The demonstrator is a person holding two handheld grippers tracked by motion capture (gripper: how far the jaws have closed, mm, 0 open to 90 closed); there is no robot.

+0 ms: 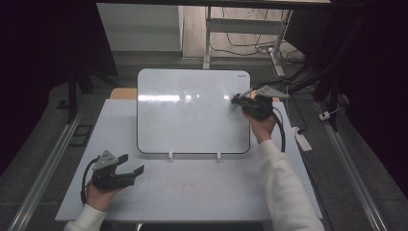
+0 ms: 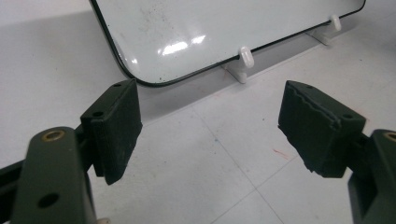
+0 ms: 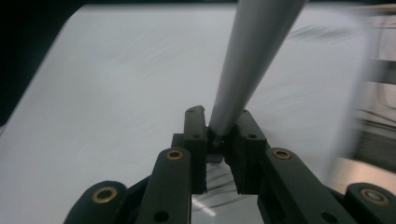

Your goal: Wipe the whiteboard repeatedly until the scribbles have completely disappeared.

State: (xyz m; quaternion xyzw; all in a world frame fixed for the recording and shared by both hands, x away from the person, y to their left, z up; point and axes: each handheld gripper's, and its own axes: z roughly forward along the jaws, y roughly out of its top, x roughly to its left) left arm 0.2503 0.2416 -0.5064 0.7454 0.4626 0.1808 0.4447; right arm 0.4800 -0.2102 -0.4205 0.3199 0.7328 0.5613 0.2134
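In the high view a whiteboard (image 1: 192,111) stood propped on the white table (image 1: 192,192), filling the middle of the frame, its lower edge resting on two small white feet (image 1: 170,155). The right gripper (image 1: 239,100) sat at the board's right edge, in the right-centre of the frame, held up by the person's right hand (image 1: 262,127) in a white sleeve (image 1: 288,192). Its jaws were closed on a grey marker (image 3: 250,60) (the body looked like a tapering grey barrel; I could not see its tip). In the right gripper view the marker rose from between the two black jaws at lower centre and ran to the top edge of the frame, with the blurred white face of the board behind it.

The left gripper (image 1: 131,163) lay low in the lower left of the high view, held over the table in front of the board's lower left corner and well apart from the marker. Its jaws stood wide apart with nothing between them. In the left gripper view the two black pads (image 2: 116,128) sat at the left and right edges of the frame, bare table between them, and the board's rounded corner with its dark rim lay across the top (one white foot showed near upper centre). A faint red mark (image 2: 281,154) showed on the table surface near the right-hand pad.
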